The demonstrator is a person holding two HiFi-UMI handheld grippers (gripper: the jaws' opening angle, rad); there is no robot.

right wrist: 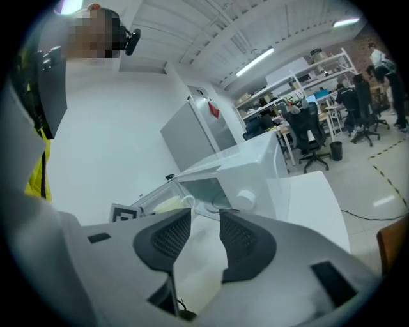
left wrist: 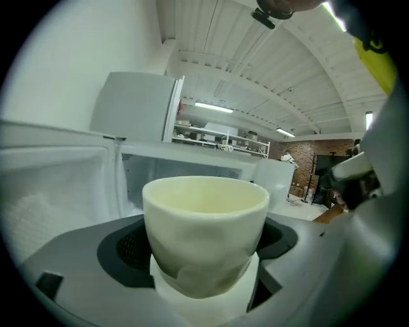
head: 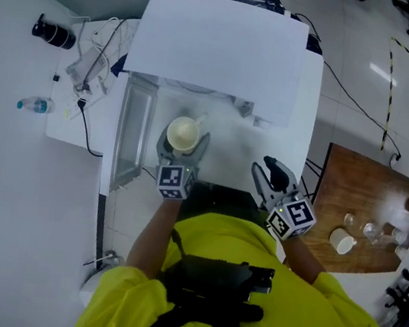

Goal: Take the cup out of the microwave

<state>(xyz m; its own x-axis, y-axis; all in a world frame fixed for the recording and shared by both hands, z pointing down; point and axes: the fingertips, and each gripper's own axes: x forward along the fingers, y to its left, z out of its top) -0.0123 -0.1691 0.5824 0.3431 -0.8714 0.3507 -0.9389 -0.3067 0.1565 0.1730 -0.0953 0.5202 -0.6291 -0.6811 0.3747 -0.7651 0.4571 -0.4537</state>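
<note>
In front of the open microwave (head: 224, 46), the left tool (head: 183, 144) stands wide, its jaws clamped on the cream cup (head: 184, 133), which is outside the cavity, over the bench (head: 304, 113). The door (head: 131, 135) hangs open just left of the cup. The right tool (head: 264, 166) is empty, jaws narrowly apart, with bare bench around it. Only the right gripper view shows the microwave's round knob (right wrist: 246, 199).

head: steeply down | gripper views: along jaws (both share microwave (head: 216, 44))
</note>
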